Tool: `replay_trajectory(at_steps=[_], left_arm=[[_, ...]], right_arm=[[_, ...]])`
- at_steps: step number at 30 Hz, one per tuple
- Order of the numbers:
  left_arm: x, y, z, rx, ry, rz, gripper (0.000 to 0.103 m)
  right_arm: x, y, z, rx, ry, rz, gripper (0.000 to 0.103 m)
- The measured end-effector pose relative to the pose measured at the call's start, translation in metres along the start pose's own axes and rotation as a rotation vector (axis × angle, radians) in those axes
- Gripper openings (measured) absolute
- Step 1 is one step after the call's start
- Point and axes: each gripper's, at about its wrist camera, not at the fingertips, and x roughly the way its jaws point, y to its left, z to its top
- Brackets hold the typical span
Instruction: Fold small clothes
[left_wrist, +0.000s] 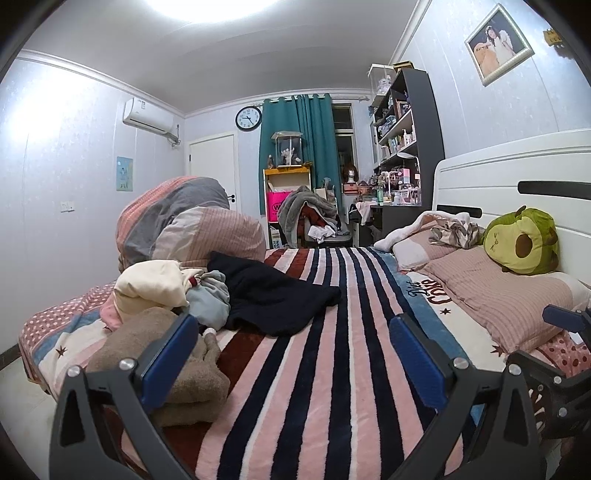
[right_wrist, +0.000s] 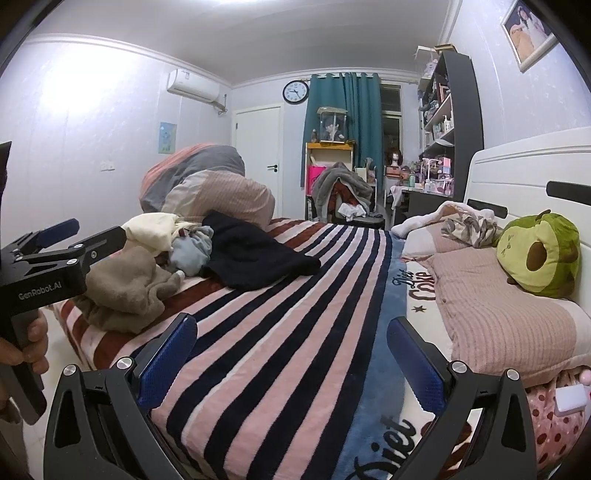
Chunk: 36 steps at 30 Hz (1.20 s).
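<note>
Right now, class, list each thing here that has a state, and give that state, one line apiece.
left gripper: open, holding nothing
right gripper: open, holding nothing
tan garment: crumpled, unfolded
black garment: spread loosely, unfolded
cream garment: bunched in the pile
light blue garment: bunched in the pile
door: closed
green curtain: drawn partly aside

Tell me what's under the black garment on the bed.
The black garment lies spread on the striped blanket, its left edge against the pale blue garment. Whether anything else is underneath is hidden.
</note>
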Motion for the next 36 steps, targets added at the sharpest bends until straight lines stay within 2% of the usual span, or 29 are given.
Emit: replay_trajectory(at_steps=[36], left_arm=[[0.009,0.009,-0.010,-0.003,0.014,0.007,0.102]], right_arm=[[0.001,-0.003,0.000,0.003,0.000,0.004,0.102]])
